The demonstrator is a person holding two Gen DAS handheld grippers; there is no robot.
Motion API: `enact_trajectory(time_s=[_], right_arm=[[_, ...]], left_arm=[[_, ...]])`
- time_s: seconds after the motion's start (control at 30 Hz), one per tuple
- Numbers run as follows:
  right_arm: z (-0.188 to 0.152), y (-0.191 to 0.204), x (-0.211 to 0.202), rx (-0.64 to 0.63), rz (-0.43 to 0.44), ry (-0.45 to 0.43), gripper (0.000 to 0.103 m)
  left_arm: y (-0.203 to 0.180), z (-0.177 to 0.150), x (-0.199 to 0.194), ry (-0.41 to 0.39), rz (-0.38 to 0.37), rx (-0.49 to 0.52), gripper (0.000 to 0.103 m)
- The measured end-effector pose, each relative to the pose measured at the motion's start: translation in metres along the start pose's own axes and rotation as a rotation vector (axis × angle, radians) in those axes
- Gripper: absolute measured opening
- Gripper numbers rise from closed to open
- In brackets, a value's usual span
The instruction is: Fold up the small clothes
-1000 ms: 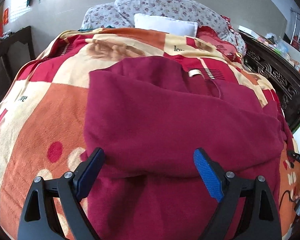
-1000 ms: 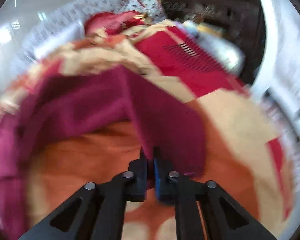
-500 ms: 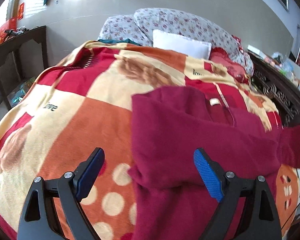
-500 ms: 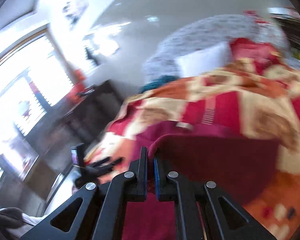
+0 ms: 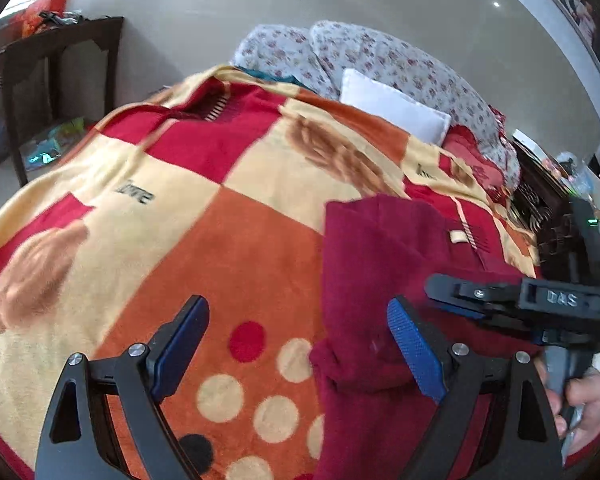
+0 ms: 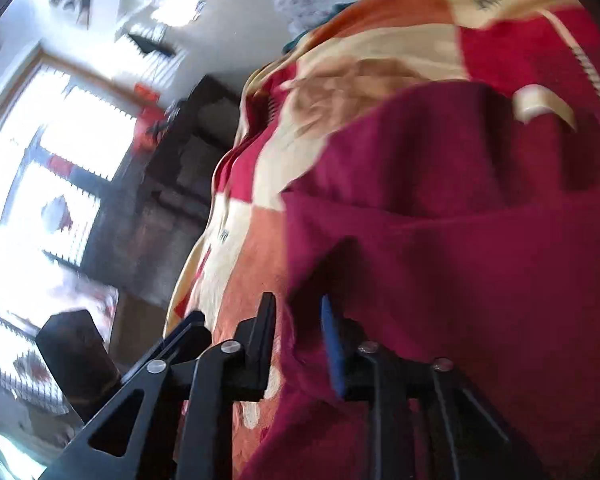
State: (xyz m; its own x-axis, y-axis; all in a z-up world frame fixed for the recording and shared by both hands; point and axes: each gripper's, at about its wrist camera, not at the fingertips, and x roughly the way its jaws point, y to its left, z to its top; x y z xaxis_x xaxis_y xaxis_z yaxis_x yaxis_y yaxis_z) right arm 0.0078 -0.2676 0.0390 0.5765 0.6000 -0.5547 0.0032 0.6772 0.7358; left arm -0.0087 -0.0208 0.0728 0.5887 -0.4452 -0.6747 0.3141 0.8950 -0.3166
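- The right tongs (image 6: 296, 344) are letting go: their jaws are opening, with a fold of the maroon garment (image 5: 384, 280) lying loose between them, where a moment ago they were clamped shut on that edge.
- In that same moment they carried the right side of the garment across over its middle, so it now lies as a narrower, doubled strip on the right half of the bed's blanket (image 5: 228, 248).
- I judge this side fold as good as laid (the edges in the left wrist view look a little bunched near the bottom), so the next fold can begin once the cloth drops free.
- The left tongs (image 5: 300, 348) stand wide and hold nothing; they have drifted leftward, so one finger now hangs over bare blanket and the other over the garment's left edge.
- Count: one maroon garment, with one pale label (image 5: 457, 236) at its neck; two tongs; one patterned blanket; one white pillow (image 5: 392, 104) plus two floral cushions behind it.
- A hand (image 5: 580, 396) grips the right tool's handle at the frame's edge.
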Motion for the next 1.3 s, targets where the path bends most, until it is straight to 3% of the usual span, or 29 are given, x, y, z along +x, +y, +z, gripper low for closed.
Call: enact_trajectory(time_s=[0.1,0.17,0.23,0.37,0.4,0.43,0.5,0.57,0.7,0.8,0.9,1.0,1.1,1.17,1.2,1.3], right_arm=[[-0.012,0.001,-0.045,-0.044,0.027,-0.085,0.044],[-0.026,0.006,-0.089,-0.086,0.010,-0.171,0.064],[-0.043,0.009,-0.127,-0.134,-0.049,-0.237,0.069],[-0.074,-0.003,-0.185,-0.154,-0.163,-0.315,0.069],[-0.081,-0.014,-0.201,-0.129,-0.184,-0.329,0.069],[-0.086,-0.020,-0.209,-0.113,-0.195,-0.335,0.069],[-0.096,-0.037,-0.228,-0.071,-0.244,-0.353,0.069],[-0.103,-0.045,-0.246,-0.041,-0.273,-0.380,0.069],[-0.103,-0.037,-0.269,-0.068,-0.356,-0.421,0.069],[-0.095,-0.025,-0.265,-0.114,-0.453,-0.419,0.069],[-0.091,-0.024,-0.257,-0.126,-0.468,-0.413,0.069],[-0.087,-0.024,-0.230,-0.169,-0.502,-0.347,0.069],[-0.084,-0.028,-0.196,-0.248,-0.680,-0.268,0.068],[-0.086,-0.043,-0.171,-0.298,-0.853,-0.191,0.056],[-0.088,-0.054,-0.164,-0.294,-0.889,-0.158,0.056],[-0.098,-0.072,-0.167,-0.264,-0.875,-0.154,0.056]], left_arm=[[-0.014,-0.004,0.008,0.009,-0.015,0.050,0.090],[-0.023,-0.005,0.015,0.022,-0.019,0.076,0.090],[-0.034,-0.007,0.028,0.047,-0.018,0.098,0.090],[-0.053,-0.009,0.053,0.080,-0.007,0.135,0.090],[-0.060,-0.008,0.058,0.077,0.006,0.156,0.084],[-0.064,-0.008,0.059,0.068,0.004,0.167,0.057],[-0.076,-0.007,0.066,0.088,0.005,0.195,0.015],[-0.082,-0.003,0.070,0.112,-0.015,0.191,0.005],[-0.080,0.015,0.040,0.062,-0.079,0.166,0.005],[-0.075,0.029,0.018,0.011,-0.077,0.168,0.005],[-0.066,0.034,0.013,0.010,-0.054,0.171,0.005],[-0.054,0.030,0.021,0.038,-0.038,0.154,0.005],[-0.047,0.016,0.042,0.099,-0.008,0.145,0.005],[-0.047,0.008,0.054,0.124,0.021,0.155,0.005],[-0.046,0.003,0.059,0.124,0.037,0.165,0.005],[-0.042,-0.002,0.060,0.118,0.032,0.168,0.006]])
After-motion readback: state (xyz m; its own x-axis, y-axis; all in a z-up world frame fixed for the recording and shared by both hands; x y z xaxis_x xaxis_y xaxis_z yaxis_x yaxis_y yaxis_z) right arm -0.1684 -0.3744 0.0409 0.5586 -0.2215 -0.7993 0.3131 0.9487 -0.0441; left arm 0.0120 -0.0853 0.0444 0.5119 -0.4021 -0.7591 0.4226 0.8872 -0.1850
